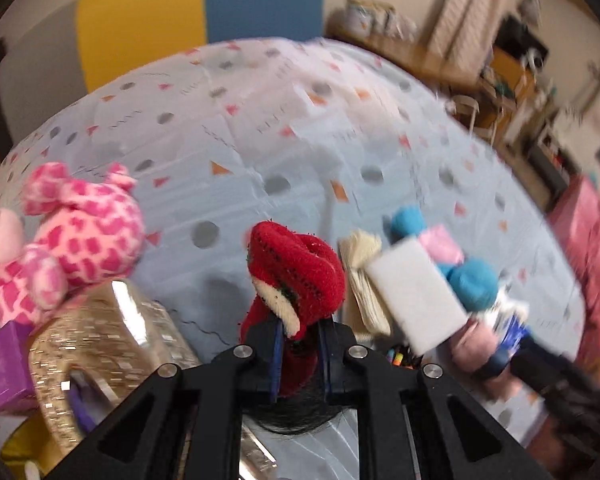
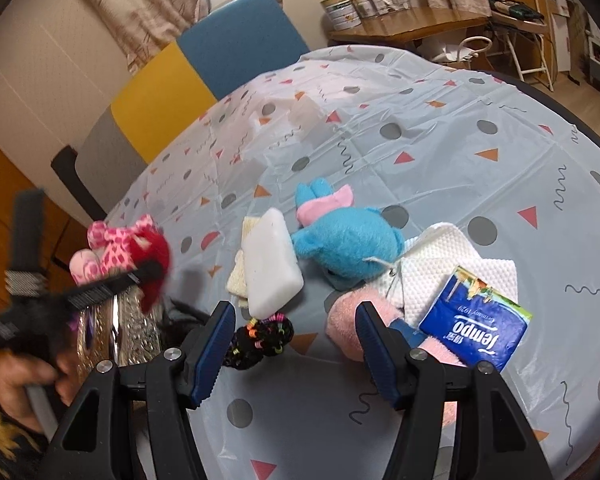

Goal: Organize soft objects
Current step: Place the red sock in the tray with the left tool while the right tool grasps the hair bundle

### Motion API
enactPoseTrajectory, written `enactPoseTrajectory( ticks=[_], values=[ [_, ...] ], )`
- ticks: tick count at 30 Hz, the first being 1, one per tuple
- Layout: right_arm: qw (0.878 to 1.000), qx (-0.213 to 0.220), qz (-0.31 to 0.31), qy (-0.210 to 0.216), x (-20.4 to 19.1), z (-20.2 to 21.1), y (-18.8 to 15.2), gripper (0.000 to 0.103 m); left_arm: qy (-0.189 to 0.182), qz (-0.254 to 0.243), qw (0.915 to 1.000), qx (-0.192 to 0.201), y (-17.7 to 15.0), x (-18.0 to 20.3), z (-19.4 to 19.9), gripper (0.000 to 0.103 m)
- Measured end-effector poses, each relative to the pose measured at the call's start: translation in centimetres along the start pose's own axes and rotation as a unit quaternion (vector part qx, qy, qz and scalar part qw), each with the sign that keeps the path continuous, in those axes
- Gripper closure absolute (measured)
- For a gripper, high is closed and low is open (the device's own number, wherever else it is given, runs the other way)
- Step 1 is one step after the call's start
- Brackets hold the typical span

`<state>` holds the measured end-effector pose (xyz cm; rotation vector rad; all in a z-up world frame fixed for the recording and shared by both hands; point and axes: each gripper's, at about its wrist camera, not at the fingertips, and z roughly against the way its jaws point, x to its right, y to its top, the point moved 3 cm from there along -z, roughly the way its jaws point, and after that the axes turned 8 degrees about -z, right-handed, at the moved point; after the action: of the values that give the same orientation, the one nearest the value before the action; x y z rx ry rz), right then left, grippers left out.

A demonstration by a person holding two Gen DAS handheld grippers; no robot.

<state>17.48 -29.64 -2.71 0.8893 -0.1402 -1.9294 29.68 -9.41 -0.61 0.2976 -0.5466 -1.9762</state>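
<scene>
Patterned worktop [image 2: 440,128]: left hand-held gripper [image 1: 300,332] clamped on red plush [image 1: 300,272] above gold box [image 1: 100,328]; right hand-held gripper [image 2: 296,344] apart, empty. Sponge [image 2: 272,260], blue toy [image 2: 348,240], hair ties [image 2: 260,340] beside the box remain unsorted.

The purple box [image 1: 2,364] is cut off by the left edge, its lettering unreadable.
</scene>
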Motion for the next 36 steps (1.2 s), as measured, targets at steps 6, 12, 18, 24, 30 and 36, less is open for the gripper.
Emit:
enactPoseTrajectory(
  ticks=[6,12,18,24,30,36],
  values=[
    [0.998,-0.021,0.051,-0.015,-1.5,-1.1,-1.2,0.040,0.013,0.064,0.9964,0.053,-0.4,-5.5,4.5,0.089],
    [0.992,-0.050,0.110,-0.022,-3.3,-2.3,-3.0,0.040,0.055,0.112,0.9894,0.074,-3.5,-11.7,7.8,0.089],
    [0.976,-0.075,0.206,-0.013,-6.5,-3.3,-5.7,0.040,0.083,0.147,0.9824,0.080,-8.6,-16.0,10.3,0.089],
    [0.948,-0.084,0.304,-0.031,-9.2,-5.1,-7.1,0.040,0.095,0.170,0.9777,0.079,-13.9,-17.8,11.9,0.089],
    [0.919,-0.118,0.372,-0.062,-9.8,-8.8,-7.3,0.040,0.093,0.192,0.9741,0.074,-19.1,-18.1,13.0,0.089],
    [0.900,-0.122,0.411,-0.073,-10.6,-11.2,-7.0,0.041,0.096,0.212,0.9702,0.068,-24.3,-17.8,13.8,0.089]
  ],
)
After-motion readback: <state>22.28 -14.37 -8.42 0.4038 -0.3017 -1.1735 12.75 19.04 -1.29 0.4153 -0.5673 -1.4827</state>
